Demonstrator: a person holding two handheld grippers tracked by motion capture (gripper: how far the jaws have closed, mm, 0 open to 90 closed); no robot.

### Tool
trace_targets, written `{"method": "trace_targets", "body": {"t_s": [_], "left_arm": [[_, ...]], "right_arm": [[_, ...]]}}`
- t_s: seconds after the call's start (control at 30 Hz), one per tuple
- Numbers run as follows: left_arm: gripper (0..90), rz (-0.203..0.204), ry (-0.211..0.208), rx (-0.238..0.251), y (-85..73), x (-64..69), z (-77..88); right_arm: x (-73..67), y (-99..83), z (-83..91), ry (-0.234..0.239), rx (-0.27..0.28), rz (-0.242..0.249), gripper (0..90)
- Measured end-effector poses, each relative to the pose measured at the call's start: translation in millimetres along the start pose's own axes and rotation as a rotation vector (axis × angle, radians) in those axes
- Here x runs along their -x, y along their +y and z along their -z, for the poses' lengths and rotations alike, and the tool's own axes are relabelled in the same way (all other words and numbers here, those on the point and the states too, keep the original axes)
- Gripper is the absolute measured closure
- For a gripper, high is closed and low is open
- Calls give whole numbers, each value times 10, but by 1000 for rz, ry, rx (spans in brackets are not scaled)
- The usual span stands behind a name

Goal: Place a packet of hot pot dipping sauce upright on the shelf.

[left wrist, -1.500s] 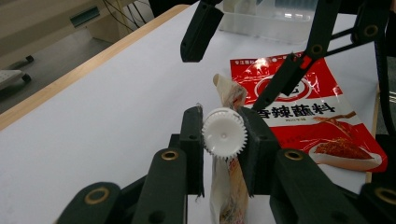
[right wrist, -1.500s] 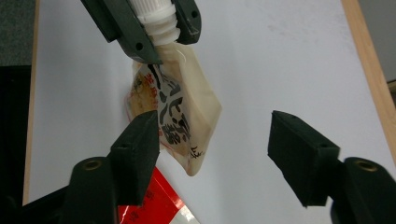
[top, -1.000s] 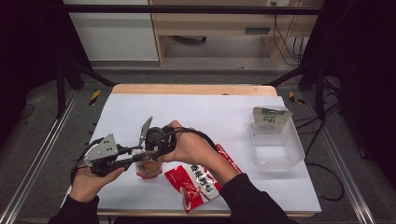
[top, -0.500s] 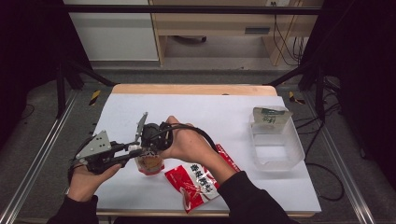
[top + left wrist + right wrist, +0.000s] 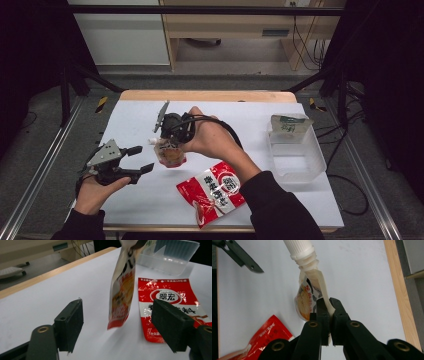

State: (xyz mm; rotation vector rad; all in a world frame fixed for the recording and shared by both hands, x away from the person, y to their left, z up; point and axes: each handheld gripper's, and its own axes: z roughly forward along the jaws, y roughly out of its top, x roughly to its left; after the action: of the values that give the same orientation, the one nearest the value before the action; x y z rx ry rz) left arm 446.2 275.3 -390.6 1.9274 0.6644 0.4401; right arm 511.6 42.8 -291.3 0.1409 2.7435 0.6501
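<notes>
The spouted pouch [image 5: 170,152] hangs off the white table [image 5: 250,120] in the high view, pinched in my right gripper [image 5: 172,134], a little left of the table's middle; my left gripper [image 5: 142,159] sits apart from it at the left edge, its jaws having just opened and spread wide with nothing between them, while the red sachet [image 5: 216,192] lies flat near the front edge and a clear plastic tub [image 5: 295,150] stands at the right with a pale packet [image 5: 290,125] in its far end. In my left gripper view the pouch [image 5: 122,290] dangles beyond my two parted pads [image 5: 71,322], clear of both, the red sachet [image 5: 170,297] flat behind it. In my right gripper view my jaws are clamped tight on the pouch's [image 5: 310,298] side seam, white screw cap [image 5: 299,248] pointing away from me
</notes>
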Motion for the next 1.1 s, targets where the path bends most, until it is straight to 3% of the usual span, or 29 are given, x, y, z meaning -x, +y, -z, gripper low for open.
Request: {"method": "trace_targets", "body": {"t_s": [0.17, 0.37, 0.77, 1.1], "left_arm": [[177, 10, -17, -19, -98, -34, -63], [110, 20, 20, -74, -202, -51, -161], [71, 47, 39, -98, -320, -118, -185], [71, 47, 41, -116, -379, -132, -226]], "right_arm": [[117, -183, 53, -22, -18, -33, 871], [217, -420, 130, -40, -26, -77, 871], [307, -860, 331, -70, -22, -145, 871], [336, -1069, 543, -102, 3, -164, 871]]}}
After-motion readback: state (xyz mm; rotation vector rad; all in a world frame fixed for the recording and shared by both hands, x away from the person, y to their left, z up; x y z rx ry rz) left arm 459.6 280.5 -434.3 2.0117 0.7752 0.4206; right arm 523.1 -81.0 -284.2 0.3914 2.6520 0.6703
